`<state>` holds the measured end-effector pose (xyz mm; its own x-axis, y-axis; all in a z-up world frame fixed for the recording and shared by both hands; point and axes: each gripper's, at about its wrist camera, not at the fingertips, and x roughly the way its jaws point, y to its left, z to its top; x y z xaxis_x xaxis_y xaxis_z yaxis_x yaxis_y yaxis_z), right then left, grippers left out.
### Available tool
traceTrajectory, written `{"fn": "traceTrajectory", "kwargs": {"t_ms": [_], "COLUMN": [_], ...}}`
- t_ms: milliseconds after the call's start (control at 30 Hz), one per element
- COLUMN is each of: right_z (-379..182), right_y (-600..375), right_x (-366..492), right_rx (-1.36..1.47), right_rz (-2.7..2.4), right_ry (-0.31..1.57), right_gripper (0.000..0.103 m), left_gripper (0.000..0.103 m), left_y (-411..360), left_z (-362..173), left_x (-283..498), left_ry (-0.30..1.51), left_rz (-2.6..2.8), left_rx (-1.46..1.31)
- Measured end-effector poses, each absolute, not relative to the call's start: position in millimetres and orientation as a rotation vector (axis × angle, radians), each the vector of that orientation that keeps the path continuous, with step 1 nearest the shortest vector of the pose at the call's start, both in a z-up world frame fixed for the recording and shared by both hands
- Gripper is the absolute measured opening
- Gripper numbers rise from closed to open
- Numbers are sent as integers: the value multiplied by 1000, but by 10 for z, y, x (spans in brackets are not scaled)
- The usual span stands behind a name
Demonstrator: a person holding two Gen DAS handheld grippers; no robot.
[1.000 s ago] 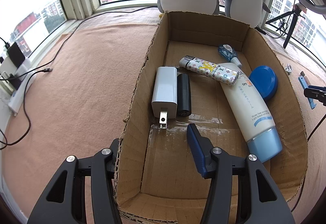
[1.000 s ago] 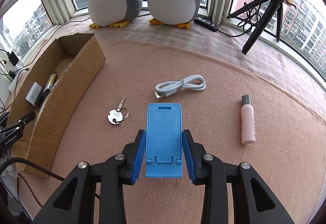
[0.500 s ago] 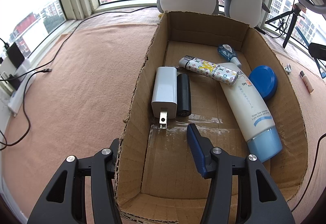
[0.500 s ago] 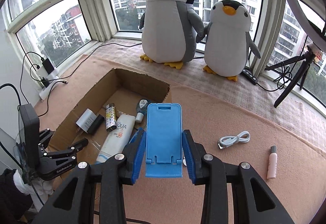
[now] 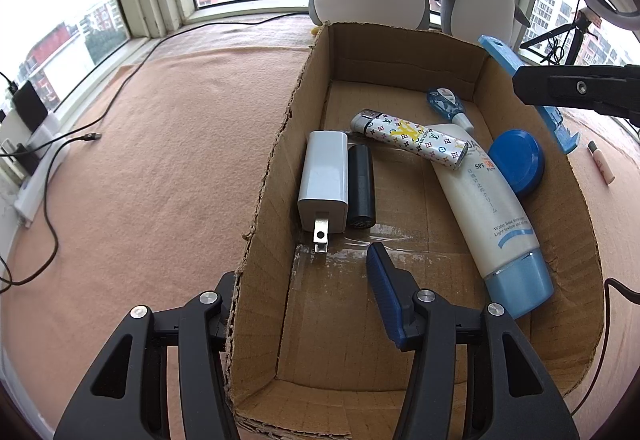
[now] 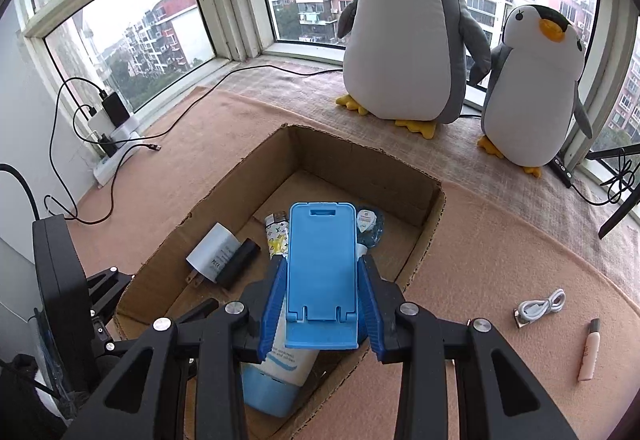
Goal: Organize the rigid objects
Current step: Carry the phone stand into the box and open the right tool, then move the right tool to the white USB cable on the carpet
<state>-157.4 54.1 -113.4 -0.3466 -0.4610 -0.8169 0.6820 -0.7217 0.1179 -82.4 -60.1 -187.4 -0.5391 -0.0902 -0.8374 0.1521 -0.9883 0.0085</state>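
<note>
Carried in from the open blanket, the blue plastic phone stand (image 6: 322,272) now hangs over the open brown cardboard box (image 6: 424,240), above the things lying inside. The right gripper (image 6: 320,304) has its blue pads pressed against both edges of the stand, holding it clear of the box floor. The left gripper (image 5: 308,288) is spread wide across the box's near left wall, one finger outside and one inside; it seems to pinch nothing, though the outer pad is hidden behind the cardboard. Inside lie a white wall charger (image 5: 323,180), a black cylinder (image 5: 361,192) touching its side, a patterned lighter (image 5: 412,140) resting across a white sunscreen tube with a blue cap (image 5: 492,212), and a round blue lid (image 5: 516,160). Out on the blanket remain a coiled white cable (image 6: 540,306) and a small pink tube (image 6: 589,350).
</note>
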Motion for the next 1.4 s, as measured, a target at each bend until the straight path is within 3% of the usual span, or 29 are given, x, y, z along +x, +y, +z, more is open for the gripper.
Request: {"fn": "traceTrajectory", "kwargs": {"t_ms": [267, 367, 400, 1400], "right_z": [-1222, -1201, -1186, -1064], "right_y": [422, 425, 433, 973], "right_x": [-1584, -1588, -1585, -1780], "right_rx": [1173, 1164, 1156, 1205], "right_rz": [-2084, -2093, -2108, -2216], "right_ry": [306, 285, 282, 111], "right_gripper": [35, 62, 66, 67], "left_gripper": [53, 53, 53, 53], "left_y": [-591, -582, -575, -551], "left_z": [-1871, -1873, -1875, -1876], "left_x": [-829, -832, -834, -844], "left_ry": [100, 99, 98, 104], "left_rz": [-2640, -2639, -2639, -2639], "left_rx": [1430, 1430, 1429, 1427]}}
